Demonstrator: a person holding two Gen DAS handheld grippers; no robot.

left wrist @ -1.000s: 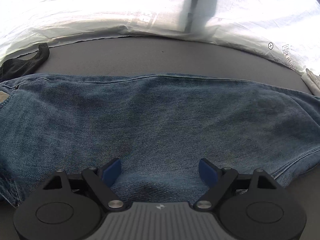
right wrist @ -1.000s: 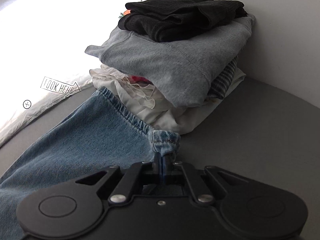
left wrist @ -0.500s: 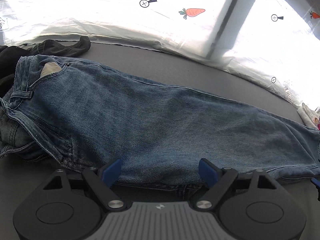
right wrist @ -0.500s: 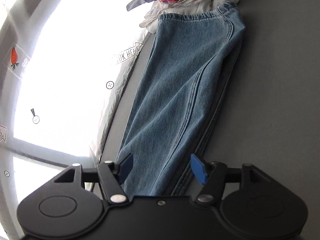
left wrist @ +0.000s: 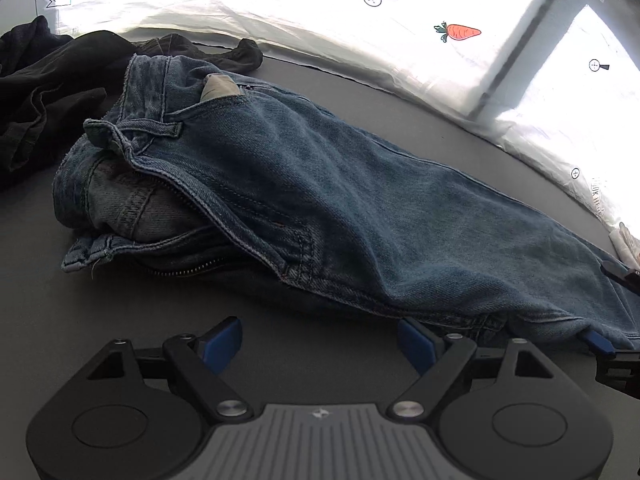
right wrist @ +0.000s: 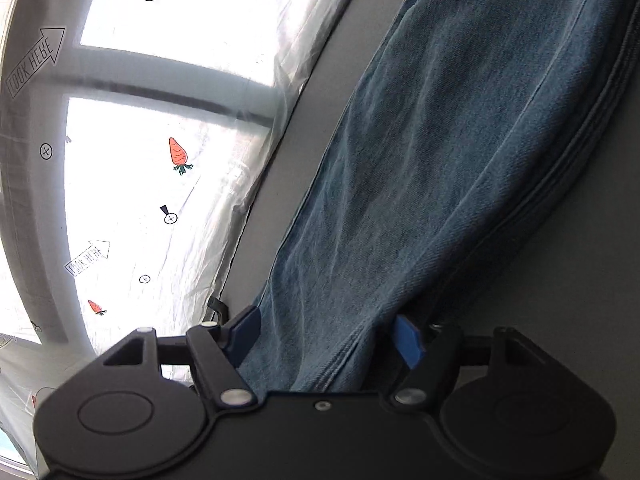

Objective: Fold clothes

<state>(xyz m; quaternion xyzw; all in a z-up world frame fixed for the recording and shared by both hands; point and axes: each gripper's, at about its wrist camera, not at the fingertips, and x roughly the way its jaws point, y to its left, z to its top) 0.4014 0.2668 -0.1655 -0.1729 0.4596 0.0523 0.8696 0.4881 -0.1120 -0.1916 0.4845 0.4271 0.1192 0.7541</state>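
A pair of blue jeans lies lengthwise on the grey table, one leg on the other, waist and open zip at the left, legs running off to the right. My left gripper is open over bare table just in front of the jeans' near edge, nothing between its fingers. My right gripper hovers over the jeans with its jaws opening. The denim leg passes beneath the gap, and the blue pads do not press on it. One of its fingertips shows at the right edge of the left wrist view.
A heap of black clothes lies behind the waistband at the far left. Crinkled white sheeting printed with carrots and arrows covers the window along the table's far edge. Some white cloth peeks in at the right.
My right gripper let go of the jeans' hem, opened, and swung away from the stack of folded clothes along the leg. My left gripper slid along the jeans toward the waist and off their near edge.
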